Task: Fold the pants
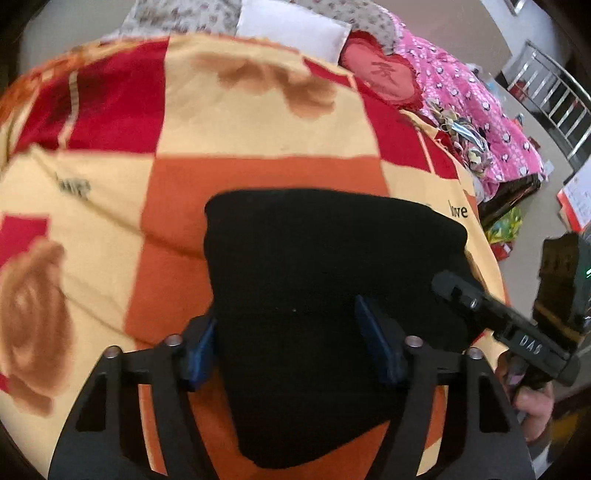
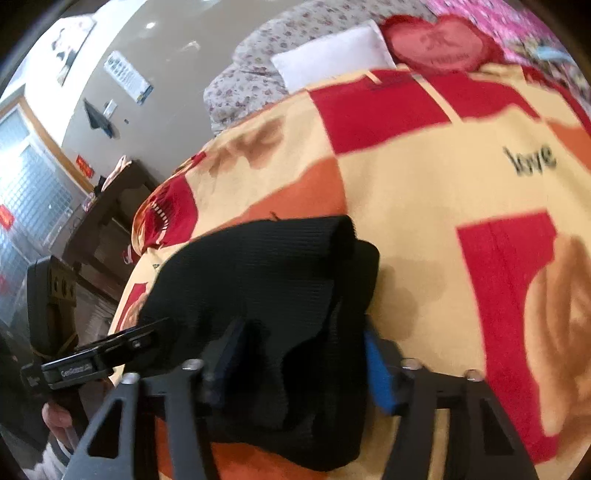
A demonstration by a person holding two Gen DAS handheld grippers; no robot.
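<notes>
The black pants [image 1: 314, 251] lie folded into a compact bundle on a checked red, orange and cream blanket [image 1: 258, 122]. My left gripper [image 1: 288, 343] hovers over the bundle's near part with its jaws wide apart. One blue pad sits at the cloth's left edge and the other over the cloth, with no clear pinch. From the right wrist, the pants [image 2: 258, 266] bunch up between the blue pads of my right gripper [image 2: 299, 358], which press on the cloth from both sides. The left gripper [image 2: 147, 332] touches the bundle's left edge. The right gripper [image 1: 447, 284] comes in from the right.
A white pillow [image 1: 295, 29], a red heart cushion [image 1: 380, 74] and a pink quilt [image 1: 472, 103] lie at the bed's far end. A metal railing [image 1: 554, 99] stands beyond the bed. A dark wooden table [image 2: 110, 206] and a window [image 2: 29, 184] are at the left.
</notes>
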